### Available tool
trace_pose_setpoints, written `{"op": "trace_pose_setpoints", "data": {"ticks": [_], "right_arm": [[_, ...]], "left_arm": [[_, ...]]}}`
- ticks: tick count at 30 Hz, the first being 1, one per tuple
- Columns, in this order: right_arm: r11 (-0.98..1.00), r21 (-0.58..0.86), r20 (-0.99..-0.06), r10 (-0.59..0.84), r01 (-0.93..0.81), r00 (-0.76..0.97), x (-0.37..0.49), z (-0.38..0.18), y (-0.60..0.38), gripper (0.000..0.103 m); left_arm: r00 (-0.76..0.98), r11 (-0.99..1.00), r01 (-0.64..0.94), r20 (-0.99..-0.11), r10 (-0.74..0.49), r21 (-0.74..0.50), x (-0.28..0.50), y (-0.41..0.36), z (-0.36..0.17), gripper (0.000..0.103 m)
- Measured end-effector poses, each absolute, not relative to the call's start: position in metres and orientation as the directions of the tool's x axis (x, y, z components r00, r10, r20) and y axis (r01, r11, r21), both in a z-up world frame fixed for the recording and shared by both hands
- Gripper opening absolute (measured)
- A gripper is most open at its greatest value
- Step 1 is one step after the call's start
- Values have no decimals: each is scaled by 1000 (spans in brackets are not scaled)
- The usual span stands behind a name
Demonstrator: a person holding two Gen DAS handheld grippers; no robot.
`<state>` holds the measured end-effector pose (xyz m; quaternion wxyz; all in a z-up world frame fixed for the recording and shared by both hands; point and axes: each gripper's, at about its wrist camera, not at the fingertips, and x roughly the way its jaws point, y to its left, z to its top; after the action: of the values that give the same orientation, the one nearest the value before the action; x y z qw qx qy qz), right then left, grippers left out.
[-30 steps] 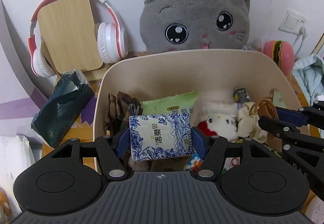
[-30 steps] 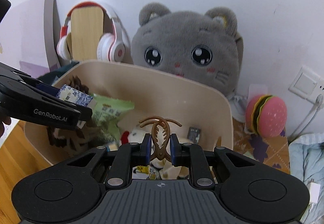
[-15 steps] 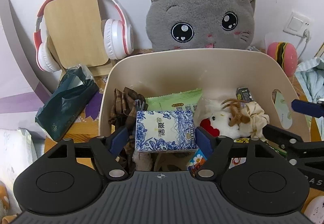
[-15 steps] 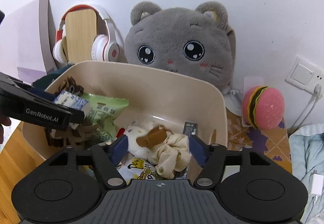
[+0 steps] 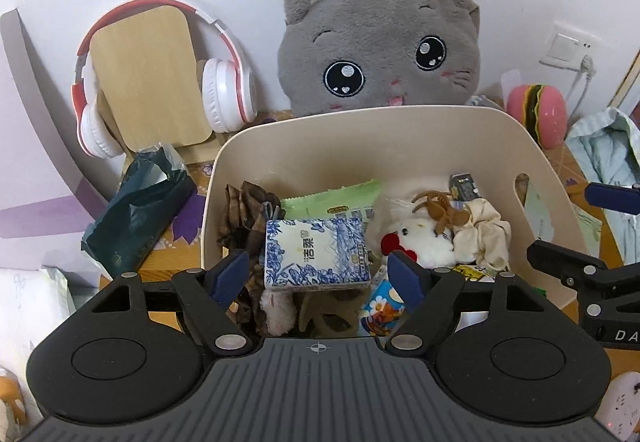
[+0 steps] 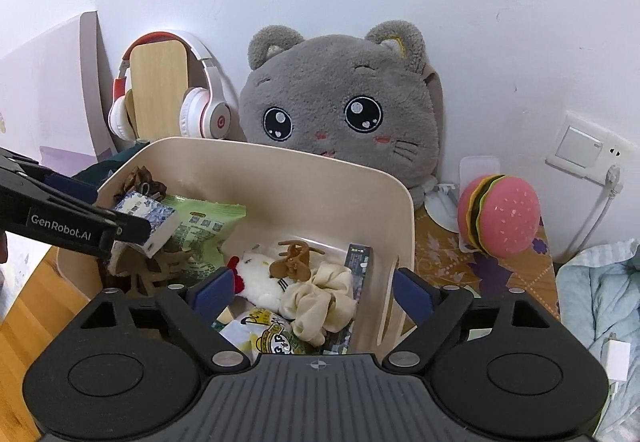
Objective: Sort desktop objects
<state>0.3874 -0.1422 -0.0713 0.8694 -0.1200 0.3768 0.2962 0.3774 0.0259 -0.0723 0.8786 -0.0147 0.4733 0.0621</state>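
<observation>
A blue-and-white tissue pack (image 5: 316, 256) lies on the pile in the beige bin (image 5: 360, 138). My left gripper (image 5: 318, 278) straddles it. Its jaws are opening, with a gap between each pad and the pack. A brown hair clip (image 6: 292, 262) rests on a white plush toy (image 6: 260, 278) in the bin (image 6: 280, 182). My right gripper (image 6: 312, 292) hangs just above and in front of the clip, jaws opening, nothing gripped. In the right wrist view the left gripper's finger (image 6: 72, 226) covers part of the tissue pack (image 6: 148, 214).
The bin also holds a cream scrunchie (image 6: 320, 298), a green snack packet (image 5: 332, 202) and brown cloth (image 5: 244, 214). Behind it stand a grey cat plush (image 5: 380, 42) and headphones (image 5: 224, 94) on a wooden board. A dark green bag (image 5: 132, 218) lies left, a burger toy (image 6: 500, 218) and blue cloth (image 6: 596, 302) right.
The right gripper opened and the hair clip dropped onto the white plush. The left jaws spread off the tissue pack, which settled in the bin. Both grippers drew back slightly.
</observation>
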Motion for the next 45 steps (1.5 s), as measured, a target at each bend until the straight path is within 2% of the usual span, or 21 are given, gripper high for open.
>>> {"op": "trace_pose_setpoints", "data": {"ticks": [3,7,10,15,23,36,45], "right_arm": [[792,20,-721,434,-610,540,386,-69,-145,91],[791,26,-712,444,-612,544,382,-64,-147,97],[794,29,-712,444,-608,545,380,-60,-149,103],[809,50,-725,432,-585,536,376,-56,-155,103],[849,83,-727,410,-522,551,358,-43,-169,103],[865,36,-649,401,-501,647,277,10,-185,103],[869,38,-648,397,-493,650,229,39,-196,103]], "left_arm": [[547,990,-134,-829,114,47,374,23,-69,78],[551,985,-151,-820,156,85,368,18,-61,78],[559,985,-157,-816,147,70,361,18,-53,78],[576,987,-151,-807,130,52,346,16,-39,78],[612,989,-114,-778,141,90,313,5,-14,78],[666,995,-59,-739,103,85,232,-1,31,79],[667,995,-23,-741,85,93,176,-5,54,81]]}}
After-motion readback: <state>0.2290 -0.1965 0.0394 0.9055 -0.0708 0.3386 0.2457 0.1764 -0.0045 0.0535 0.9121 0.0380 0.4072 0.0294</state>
